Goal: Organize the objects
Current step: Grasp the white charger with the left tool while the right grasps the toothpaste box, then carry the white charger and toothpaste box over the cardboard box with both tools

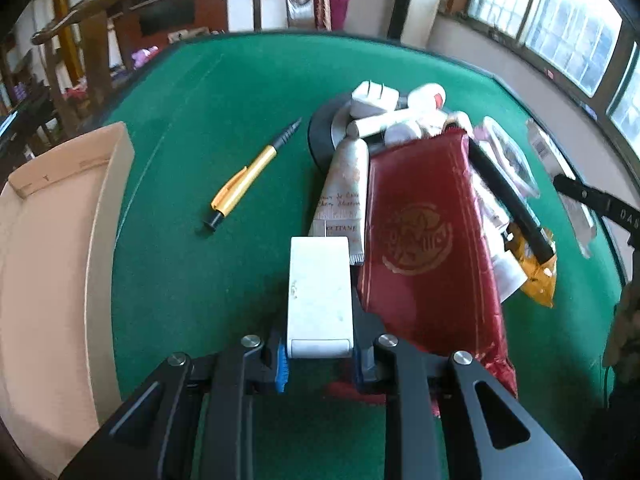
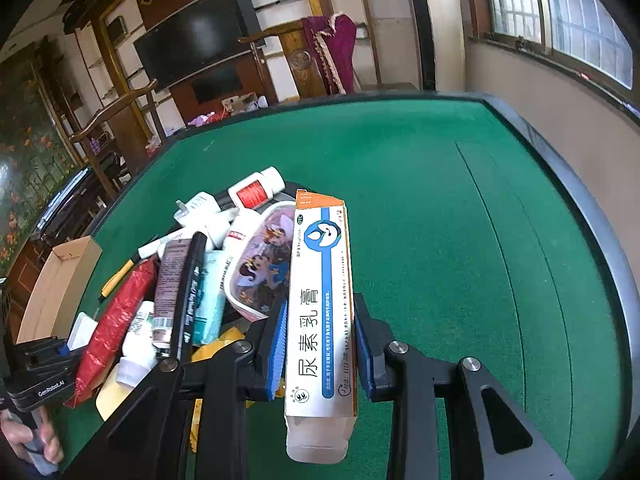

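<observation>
Left tongs (image 1: 320,354) pinch white box (image 1: 319,296) at lower centre beside pile, right tongs (image 2: 320,340) clamp ointment carton (image 2: 320,312) mid-frame; lift box straight, clear red pouch (image 1: 428,248), carry to cardboard tray (image 1: 60,240) at left.

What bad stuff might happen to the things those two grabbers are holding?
The white block in the left gripper touches the red packet and cream tube; lifting it might drag them. The ointment box in the right gripper sticks out far, so it could twist loose or knock the pile's pink tub.
</observation>
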